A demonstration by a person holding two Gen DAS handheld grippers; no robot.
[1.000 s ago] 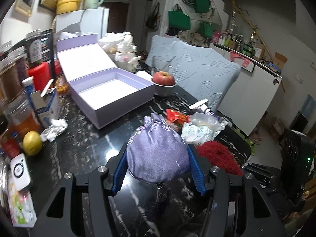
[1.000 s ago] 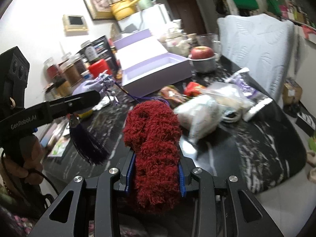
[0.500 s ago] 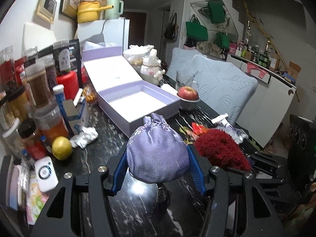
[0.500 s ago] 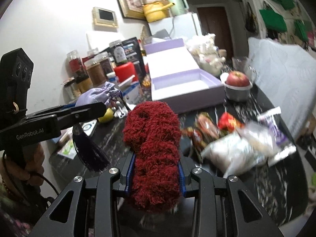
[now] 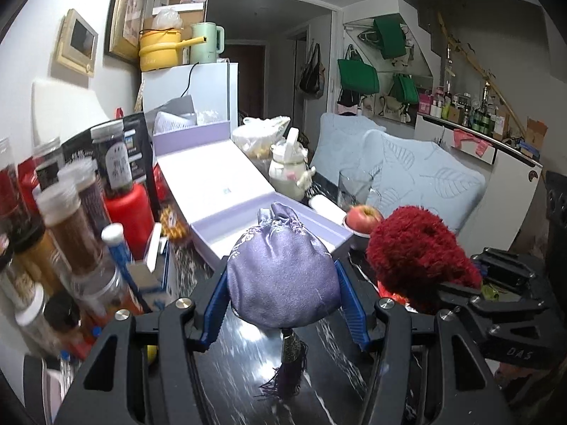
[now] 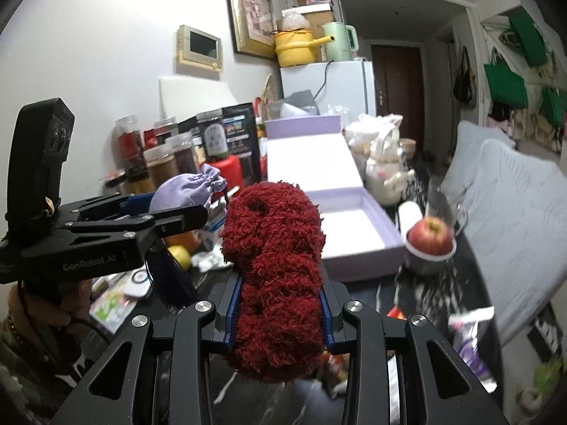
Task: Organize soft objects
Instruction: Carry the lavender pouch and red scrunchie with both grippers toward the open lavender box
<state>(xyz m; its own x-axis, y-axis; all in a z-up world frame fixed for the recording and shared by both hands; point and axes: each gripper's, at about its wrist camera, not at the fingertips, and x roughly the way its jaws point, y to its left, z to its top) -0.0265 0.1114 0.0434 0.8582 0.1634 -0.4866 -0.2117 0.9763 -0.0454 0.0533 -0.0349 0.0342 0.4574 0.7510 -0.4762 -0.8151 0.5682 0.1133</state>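
My left gripper (image 5: 283,301) is shut on a lilac drawstring pouch (image 5: 281,279) with a dark tassel (image 5: 285,375), held above the black marble table. My right gripper (image 6: 280,304) is shut on a fuzzy dark red object (image 6: 276,283), which also shows in the left wrist view (image 5: 414,251), to the right of the pouch. The open lilac gift box (image 5: 269,226) lies just beyond both, its lid propped back. In the right wrist view the box (image 6: 354,233) is ahead and the left gripper with the pouch (image 6: 187,191) is at the left.
Jars, bottles and a red container (image 5: 131,209) crowd the table's left side. An apple in a bowl (image 6: 430,237) and a glass (image 5: 354,187) stand right of the box. Snack packets (image 6: 471,340) lie at the right. A padded grey chair (image 5: 418,177) is behind the table.
Both grippers have risen and moved toward the lilac box with their loads. The red object now sits higher beside the pouch. The grips are unchanged.
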